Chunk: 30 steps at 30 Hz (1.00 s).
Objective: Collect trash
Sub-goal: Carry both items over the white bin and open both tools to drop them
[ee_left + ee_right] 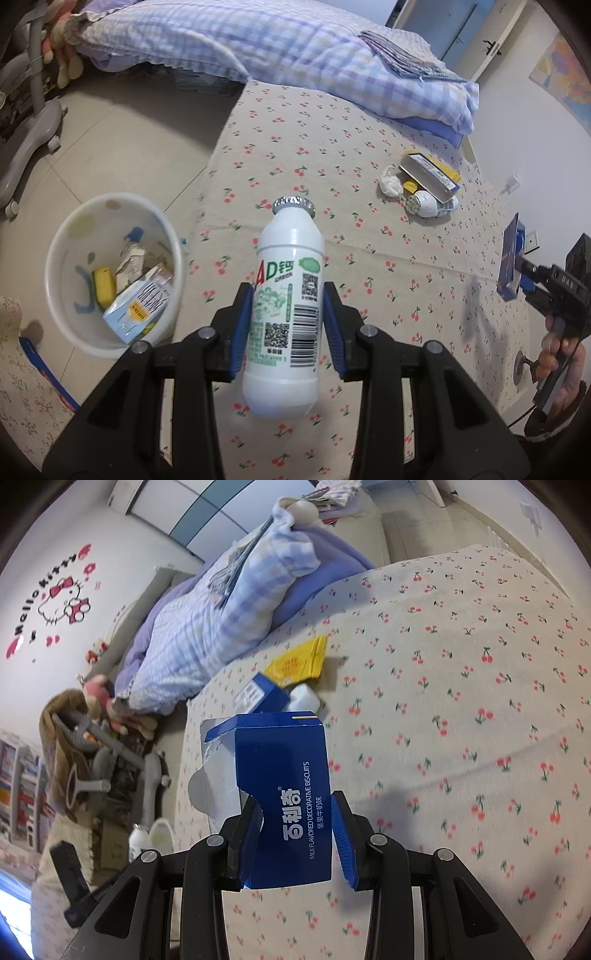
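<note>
Left wrist view: bottle [286, 306], white with green print and a foil cap, is squeezed between the blue pads of the left gripper [288, 325], up in the air over the cherry-print bedsheet [369, 258].
Trash bucket: white bucket [59, 258] sits on the floor just beside the bed, left of the bottle, already with a box and a yellow sponge inside.
More trash: a small pile [421, 184] of a box, a wrapper and crumpled paper lies far up the bed, near the blanket.
Other hand: right gripper [517, 273] shows at the right edge, clamped on a blue box.
Right wrist view: blue biscuit box [284, 797], torn open at the top, is pinched at its lower end by the right gripper [297, 834], above the sheet.
Behind it: yellow packet [299, 661] and another blue box [258, 696] lie on the bed.
Risk, bottle: it is round and smooth, so it could slip out and roll.
Risk, box: thin card may crush or twist loose.
Risk, drop: letting go too early would miss the bucket.
</note>
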Each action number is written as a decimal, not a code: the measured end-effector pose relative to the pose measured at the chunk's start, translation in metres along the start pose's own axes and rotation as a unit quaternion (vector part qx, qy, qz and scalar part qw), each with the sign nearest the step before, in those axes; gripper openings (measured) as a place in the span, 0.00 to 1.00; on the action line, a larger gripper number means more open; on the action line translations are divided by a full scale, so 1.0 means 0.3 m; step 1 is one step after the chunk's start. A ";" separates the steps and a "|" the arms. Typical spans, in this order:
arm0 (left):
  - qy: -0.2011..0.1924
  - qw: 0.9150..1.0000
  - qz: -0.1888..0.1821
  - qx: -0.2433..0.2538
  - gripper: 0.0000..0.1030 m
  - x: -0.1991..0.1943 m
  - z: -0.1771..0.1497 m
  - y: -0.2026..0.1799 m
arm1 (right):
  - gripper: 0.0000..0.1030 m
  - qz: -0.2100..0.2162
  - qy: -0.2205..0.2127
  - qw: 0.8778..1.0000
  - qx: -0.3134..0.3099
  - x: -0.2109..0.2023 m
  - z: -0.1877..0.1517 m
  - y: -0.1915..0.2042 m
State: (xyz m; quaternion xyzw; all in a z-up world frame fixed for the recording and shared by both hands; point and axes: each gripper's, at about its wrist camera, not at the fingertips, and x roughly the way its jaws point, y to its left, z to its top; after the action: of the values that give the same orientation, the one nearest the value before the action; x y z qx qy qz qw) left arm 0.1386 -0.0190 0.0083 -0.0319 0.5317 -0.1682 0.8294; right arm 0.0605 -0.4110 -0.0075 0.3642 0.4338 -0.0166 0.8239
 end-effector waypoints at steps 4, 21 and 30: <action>-0.011 1.000 0.008 -0.014 0.38 -0.032 -0.018 0.061 | 0.37 0.000 0.015 1.000 -0.015 0.009 -0.047 0.057; -0.016 0.990 0.097 -0.100 0.38 -0.002 -0.018 0.444 | 0.37 0.010 0.093 0.986 -0.136 0.287 -0.212 0.501; -0.035 0.990 0.103 -0.089 0.40 0.009 0.008 0.509 | 0.37 0.010 0.118 0.980 -0.160 0.417 -0.270 0.631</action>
State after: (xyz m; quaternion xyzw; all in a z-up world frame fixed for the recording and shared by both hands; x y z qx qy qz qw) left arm 0.1792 0.1235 -0.0284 -0.0568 0.5157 -0.0324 0.8542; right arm 0.1467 -0.1862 -0.0167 0.2315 0.5211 0.1046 0.8148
